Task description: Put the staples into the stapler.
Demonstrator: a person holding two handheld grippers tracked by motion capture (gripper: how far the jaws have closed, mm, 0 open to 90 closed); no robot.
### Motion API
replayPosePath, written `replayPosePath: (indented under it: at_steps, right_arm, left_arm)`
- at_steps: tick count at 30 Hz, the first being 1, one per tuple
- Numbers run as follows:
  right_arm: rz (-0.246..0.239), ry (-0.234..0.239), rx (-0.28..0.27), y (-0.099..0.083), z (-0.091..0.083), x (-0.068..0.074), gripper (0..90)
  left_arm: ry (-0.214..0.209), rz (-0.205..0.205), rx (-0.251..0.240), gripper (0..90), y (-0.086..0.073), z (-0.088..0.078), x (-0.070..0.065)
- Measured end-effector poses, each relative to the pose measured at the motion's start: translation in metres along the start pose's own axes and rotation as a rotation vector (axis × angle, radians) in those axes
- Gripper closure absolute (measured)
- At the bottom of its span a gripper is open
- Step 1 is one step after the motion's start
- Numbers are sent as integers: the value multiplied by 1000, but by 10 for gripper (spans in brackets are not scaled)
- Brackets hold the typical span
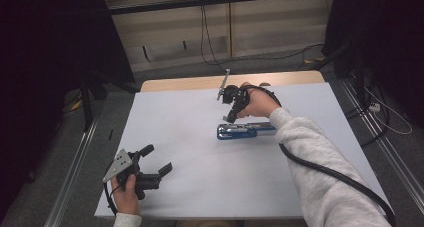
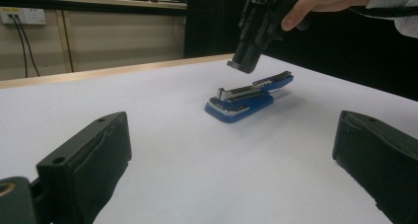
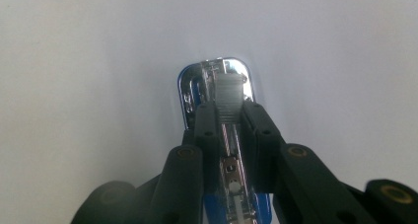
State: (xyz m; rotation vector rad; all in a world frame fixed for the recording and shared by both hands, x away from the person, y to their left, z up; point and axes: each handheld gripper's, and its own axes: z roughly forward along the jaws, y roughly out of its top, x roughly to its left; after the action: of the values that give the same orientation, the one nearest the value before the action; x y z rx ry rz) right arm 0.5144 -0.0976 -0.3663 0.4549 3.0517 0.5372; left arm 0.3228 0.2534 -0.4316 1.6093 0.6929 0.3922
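A blue and chrome stapler (image 1: 245,131) lies on the white table (image 1: 200,187), right of centre, with its top swung open and the metal channel bared (image 2: 246,98). My right gripper (image 1: 230,118) hangs just above the stapler's left end and points down at it (image 2: 245,63). In the right gripper view its jaws stand close together (image 3: 230,108), pinching a short grey ribbed strip of staples (image 3: 229,88) over the stapler's chrome nose (image 3: 192,86). My left gripper (image 1: 155,164) rests at the table's front left, jaws wide apart with nothing between them (image 2: 231,155).
The wooden far edge of the table (image 1: 200,82) shows beyond the white sheet. Cables (image 1: 210,47) trail on the floor behind, and dark stands flank both sides. The right gripper's cable (image 1: 325,169) runs along the grey sleeve.
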Motion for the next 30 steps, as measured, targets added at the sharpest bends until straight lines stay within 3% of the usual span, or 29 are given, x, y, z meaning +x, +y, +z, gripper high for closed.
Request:
replayPosePath:
  at_steps: [3, 7, 30]
  right_arm:
    - [21, 1, -2, -1, -1, 1, 788]
    - [6, 1, -3, -4, -1, -1, 789]
    - [24, 0, 12, -14, 0, -1, 788]
  left_arm:
    - [-1, 0, 0, 14, 0, 0, 0]
    - [-4, 0, 2, 15, 0, 0, 0]
    - [-7, 5, -1, 14, 0, 0, 0]
